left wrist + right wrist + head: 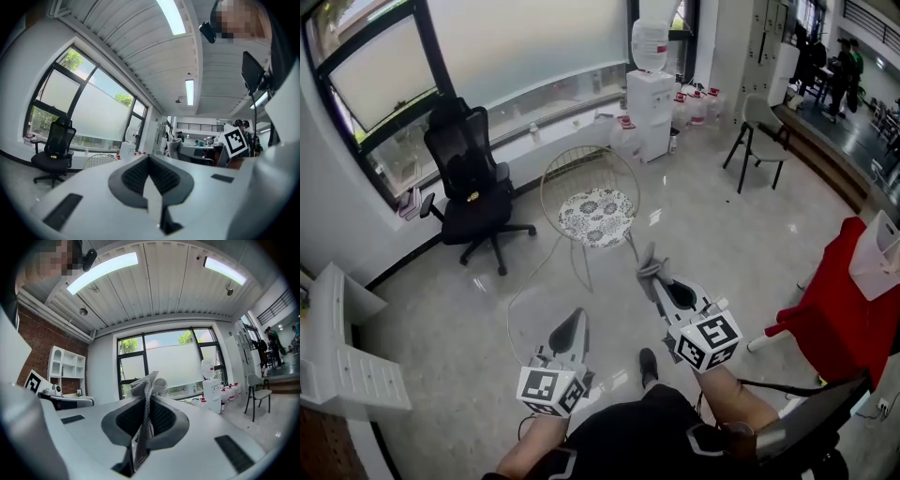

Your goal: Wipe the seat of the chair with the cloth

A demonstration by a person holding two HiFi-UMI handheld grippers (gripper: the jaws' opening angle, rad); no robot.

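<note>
Two claws are in view and one cloth. The left claw (575, 321), lower centre of the head view, has its jaws pressed together with nothing between them. The right claw (652, 274), at frame centre, pinches the cloth (648, 265) between its jaws. The cloth is grey with a coarse woven texture; it is crumpled, and a bunched end sticks out past the jaw tips. It hangs over the floor (722, 244), just below and to the right of the seat and apart from it. Three chairs are present: a round wire chair (591, 169) with a patterned seat cushion (596, 217) above centre, a black office chair (469, 183) at upper left, and a grey chair (761, 127) at upper right.
</note>
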